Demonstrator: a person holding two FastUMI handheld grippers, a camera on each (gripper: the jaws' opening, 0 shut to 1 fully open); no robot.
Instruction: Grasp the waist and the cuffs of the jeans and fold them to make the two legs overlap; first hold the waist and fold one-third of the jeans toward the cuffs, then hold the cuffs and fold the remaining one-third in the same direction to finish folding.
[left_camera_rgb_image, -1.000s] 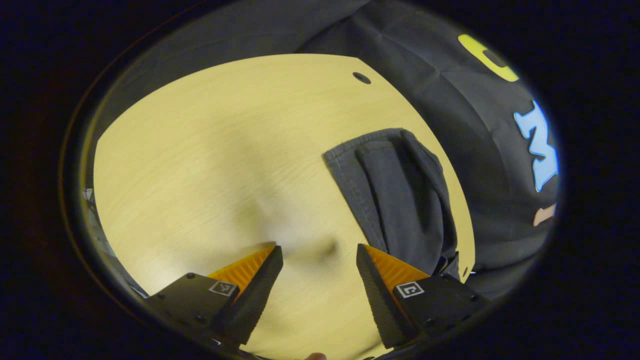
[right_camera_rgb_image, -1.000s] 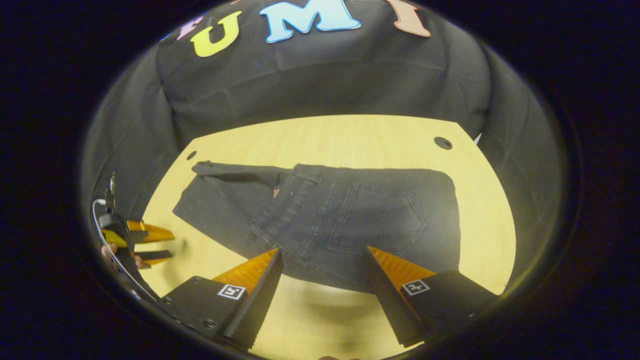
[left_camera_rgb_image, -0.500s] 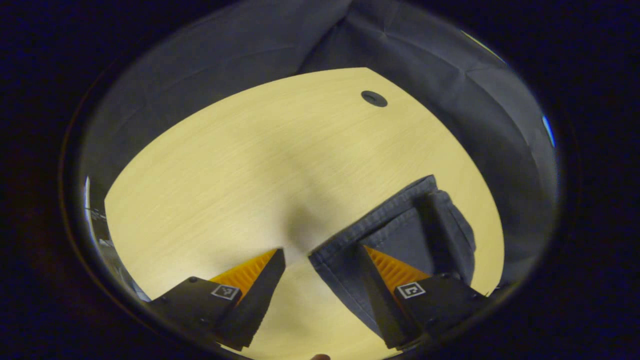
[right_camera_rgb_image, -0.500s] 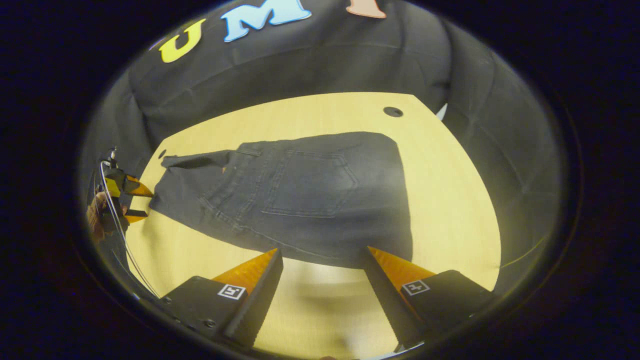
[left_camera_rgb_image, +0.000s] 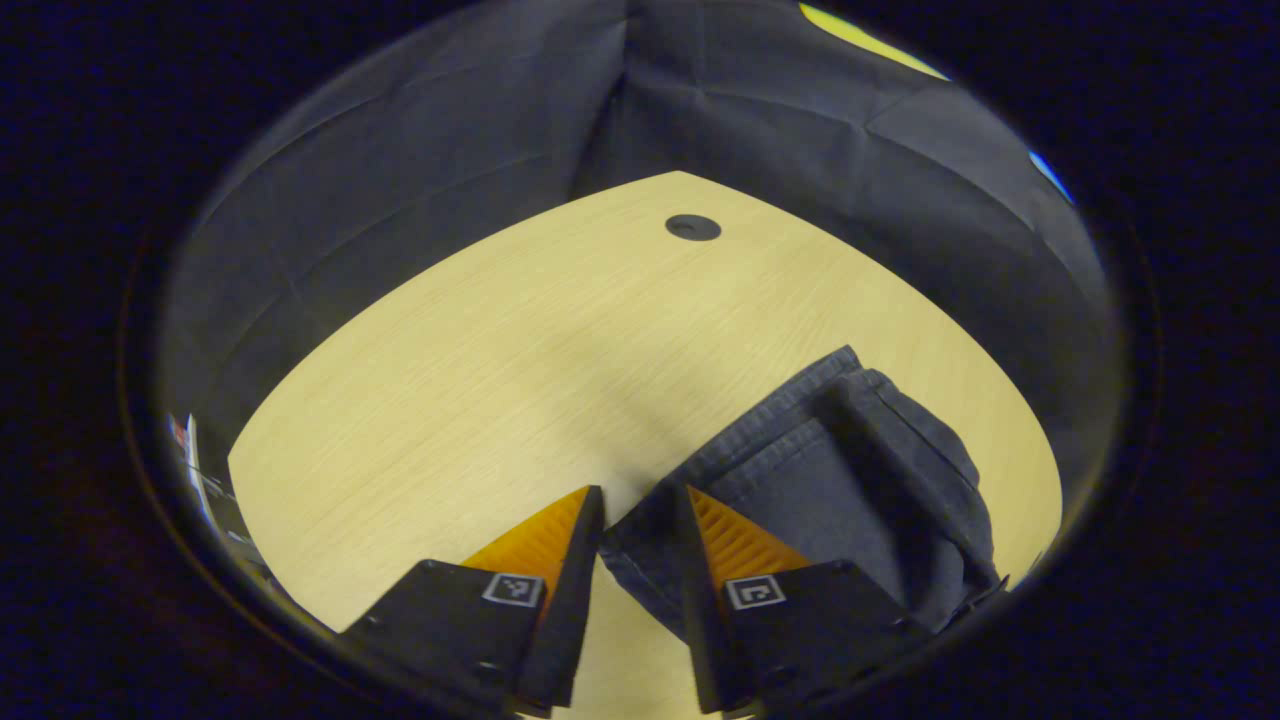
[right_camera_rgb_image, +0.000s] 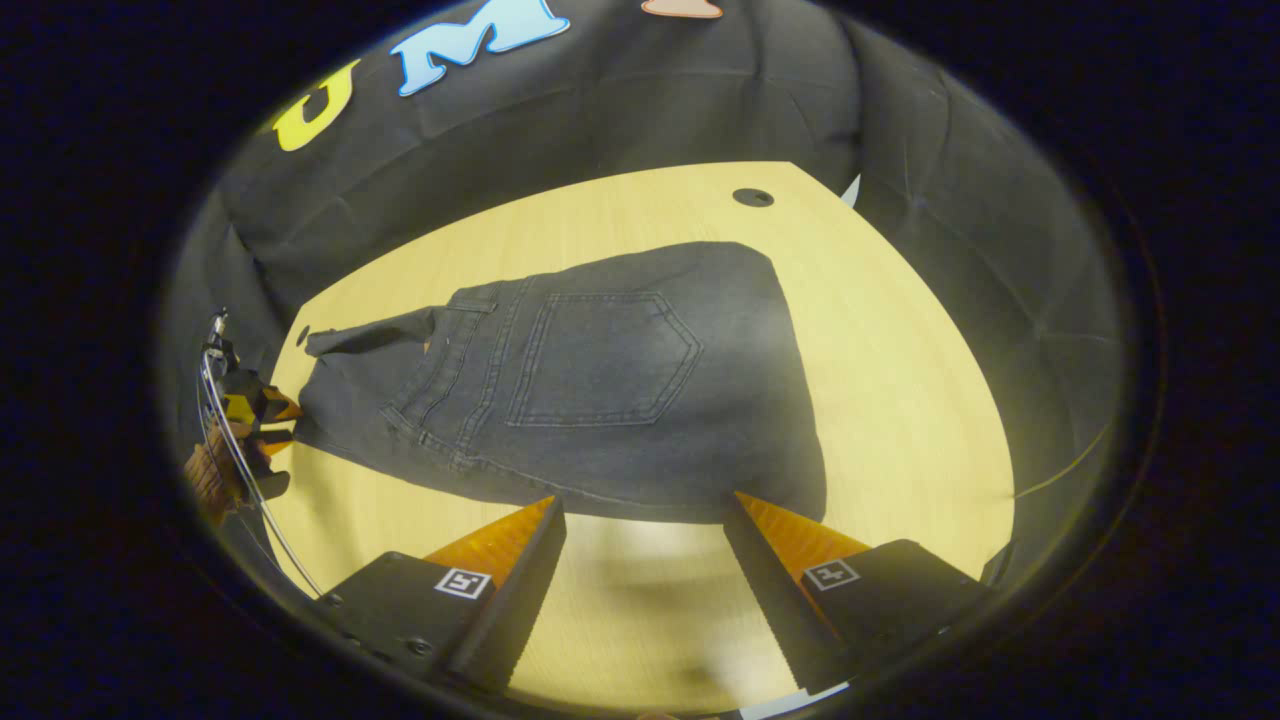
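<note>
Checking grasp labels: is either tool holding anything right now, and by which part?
Left tool is closing on the jeans at the near corner of the cuff end; full clamp cannot be told. Right tool is open, above the table, holding nothing.

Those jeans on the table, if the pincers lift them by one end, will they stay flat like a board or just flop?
Probably flop: the jeans lie limp on the table, and the cuffs already bunch into soft folds by the left gripper. They look thick and stitched, so likely fairly heavy for cloth. The weave looks rough, so slipping seems unlikely.
</note>
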